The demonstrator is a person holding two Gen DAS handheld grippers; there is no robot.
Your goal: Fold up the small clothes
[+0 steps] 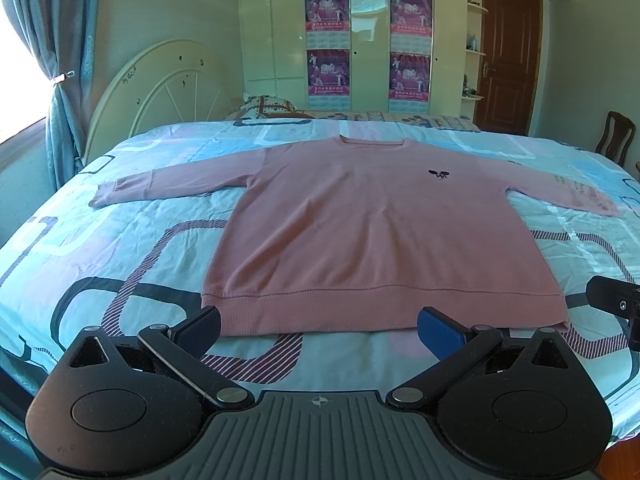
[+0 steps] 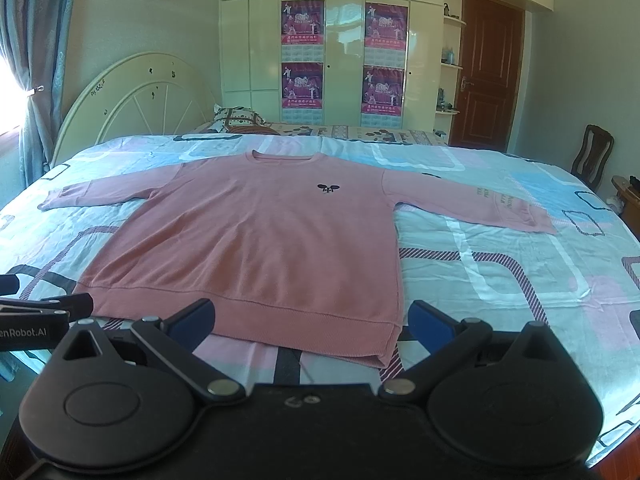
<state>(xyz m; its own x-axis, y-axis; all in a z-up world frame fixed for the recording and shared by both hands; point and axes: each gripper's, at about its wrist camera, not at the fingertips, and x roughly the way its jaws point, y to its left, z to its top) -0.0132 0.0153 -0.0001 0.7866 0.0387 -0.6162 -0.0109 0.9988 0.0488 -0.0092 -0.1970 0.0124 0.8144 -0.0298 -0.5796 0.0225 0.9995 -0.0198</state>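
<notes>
Pink sweater (image 1: 372,232) lies flat and face up on the bed (image 1: 120,248), both sleeves spread out to the sides, the neck toward the headboard (image 1: 160,88). A small dark emblem (image 2: 328,189) sits on the chest. The left gripper (image 1: 318,326) hangs just before the sweater's hem, near its left corner, fingers wide apart and holding nothing. The right gripper (image 2: 310,322) hangs before the hem near its right corner, also spread wide and empty.
</notes>
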